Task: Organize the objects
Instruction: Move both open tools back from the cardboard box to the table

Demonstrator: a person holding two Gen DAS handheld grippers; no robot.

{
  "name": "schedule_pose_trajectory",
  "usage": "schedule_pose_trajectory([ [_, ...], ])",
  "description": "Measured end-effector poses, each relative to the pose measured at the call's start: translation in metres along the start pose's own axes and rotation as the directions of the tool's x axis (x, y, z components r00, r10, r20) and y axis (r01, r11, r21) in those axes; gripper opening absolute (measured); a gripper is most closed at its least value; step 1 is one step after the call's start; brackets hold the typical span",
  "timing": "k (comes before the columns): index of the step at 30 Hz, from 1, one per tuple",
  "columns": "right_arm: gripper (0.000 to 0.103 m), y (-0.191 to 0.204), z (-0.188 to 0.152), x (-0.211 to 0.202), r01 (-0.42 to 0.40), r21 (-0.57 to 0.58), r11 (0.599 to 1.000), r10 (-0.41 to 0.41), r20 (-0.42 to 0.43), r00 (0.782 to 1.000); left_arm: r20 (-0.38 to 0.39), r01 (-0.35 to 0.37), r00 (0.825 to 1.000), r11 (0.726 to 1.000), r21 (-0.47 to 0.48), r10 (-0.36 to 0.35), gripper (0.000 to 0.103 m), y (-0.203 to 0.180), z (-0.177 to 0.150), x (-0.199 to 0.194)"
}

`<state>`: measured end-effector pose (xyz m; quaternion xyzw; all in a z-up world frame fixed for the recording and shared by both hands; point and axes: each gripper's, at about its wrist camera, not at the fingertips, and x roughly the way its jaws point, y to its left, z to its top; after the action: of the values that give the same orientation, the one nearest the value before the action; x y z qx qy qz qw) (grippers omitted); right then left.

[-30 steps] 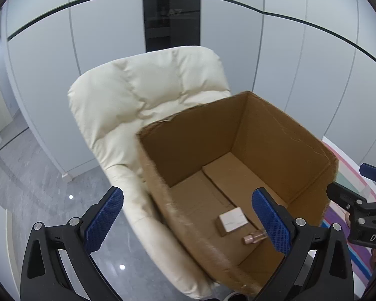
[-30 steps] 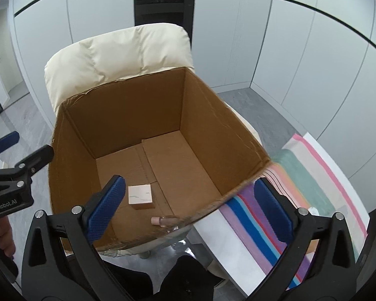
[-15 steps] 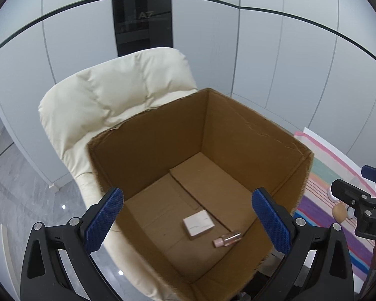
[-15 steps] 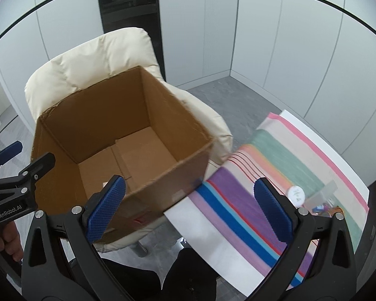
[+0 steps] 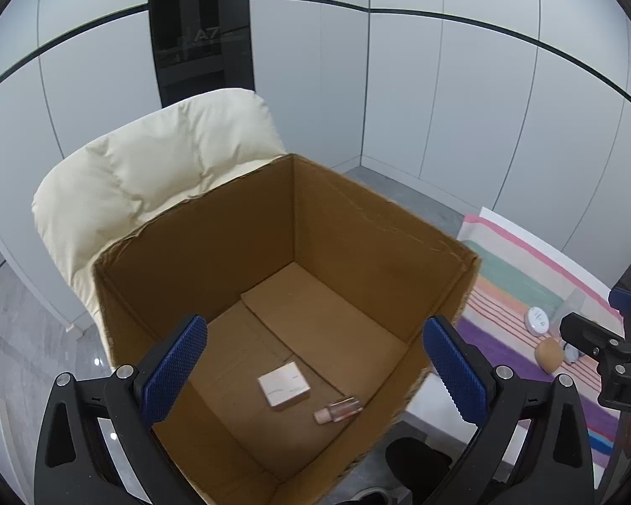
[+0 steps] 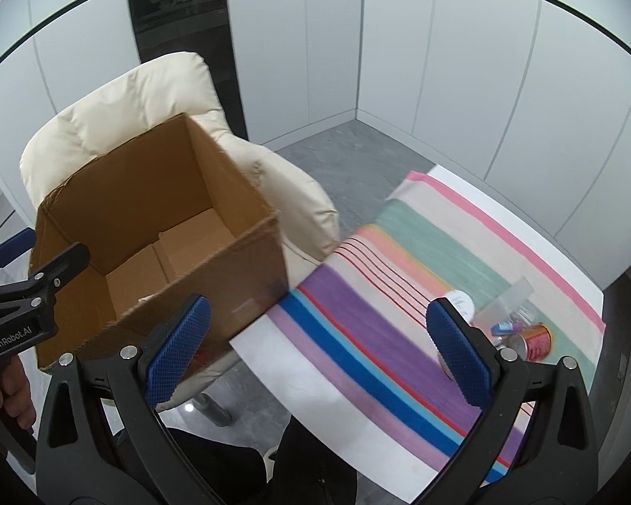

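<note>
A: Where do things stand?

B: The box [image 5: 357, 227] sits on the cream chair [image 5: 155, 168] with a small carton [image 5: 283, 384] and a little bottle [image 5: 338, 409] already on its floor. The rest lies on the striped cloth [image 6: 357, 328] at the table's far right end: a can [image 6: 536, 338], a white disc [image 6: 458, 301], a clear packet [image 6: 505, 301], and, seen from the left wrist, a tan egg-shaped thing [image 5: 549, 352].

A: And the grippers?

B: Both spread wide, nothing in either. The left gripper [image 5: 311, 370] hangs over the box; the right gripper [image 6: 315, 353] hangs over the cloth, aimed toward that pile.

A: So the next pick is the right one's?

B: I'd judge so. The pieces crowd each other, so take an outer one first, probably the can. It lies on its side and could roll, so I'd come down with the pads on either side of its round wall and close squarely, clear of the packet
</note>
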<state>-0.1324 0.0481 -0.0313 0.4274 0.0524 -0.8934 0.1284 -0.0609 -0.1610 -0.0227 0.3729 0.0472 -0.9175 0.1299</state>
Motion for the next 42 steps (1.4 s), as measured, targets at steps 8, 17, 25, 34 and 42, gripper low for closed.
schedule_pose_trajectory([
  [8,0.103,-0.031,-0.011,-0.007,0.034,0.036,0.999,-0.034,-0.003,0.999,0.005,0.039,0.999,0.998,0.041,-0.04,0.103,-0.035,0.005,0.003],
  [17,0.103,-0.071,-0.024,-0.017,0.074,0.09,0.993,-0.073,-0.009,0.997,0.005,0.086,0.996,0.992,0.091,-0.087,0.103,-0.076,0.008,0.003],
  [25,0.103,-0.105,-0.039,-0.026,0.108,0.135,0.985,-0.106,-0.018,0.994,0.0,0.129,0.991,0.982,0.139,-0.13,0.103,-0.113,0.007,0.004],
  [34,0.103,-0.138,-0.058,-0.037,0.145,0.18,0.973,-0.142,-0.031,0.989,-0.017,0.185,0.983,0.964,0.19,-0.185,0.103,-0.159,0.004,0.003],
  [42,0.103,-0.168,-0.074,-0.05,0.184,0.216,0.959,-0.179,-0.041,0.983,-0.038,0.233,0.972,0.945,0.228,-0.23,0.103,-0.193,0.0,0.001],
])
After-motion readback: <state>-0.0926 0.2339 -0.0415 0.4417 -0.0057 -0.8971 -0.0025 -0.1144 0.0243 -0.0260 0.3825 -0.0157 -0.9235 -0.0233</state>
